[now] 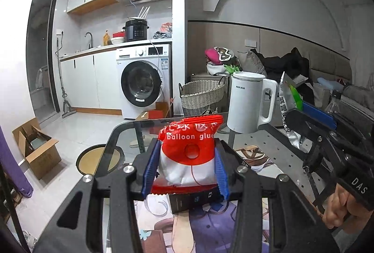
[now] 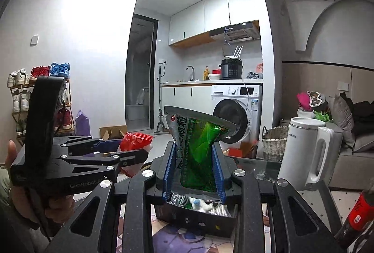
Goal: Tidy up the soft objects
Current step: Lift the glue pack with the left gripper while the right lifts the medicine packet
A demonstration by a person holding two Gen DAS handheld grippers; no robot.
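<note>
Above the open black box (image 2: 198, 218), the left gripper (image 1: 185, 159) clamps a red-and-white "balloon glue" packet (image 1: 190, 147). The right gripper (image 2: 194, 168) pinches a crinkled grey-and-green foil pouch (image 2: 198, 147).

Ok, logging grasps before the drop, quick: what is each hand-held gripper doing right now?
Left hand-held gripper: closed on the red balloon glue packet.
Right hand-held gripper: closed on the green and grey sachet.
</note>
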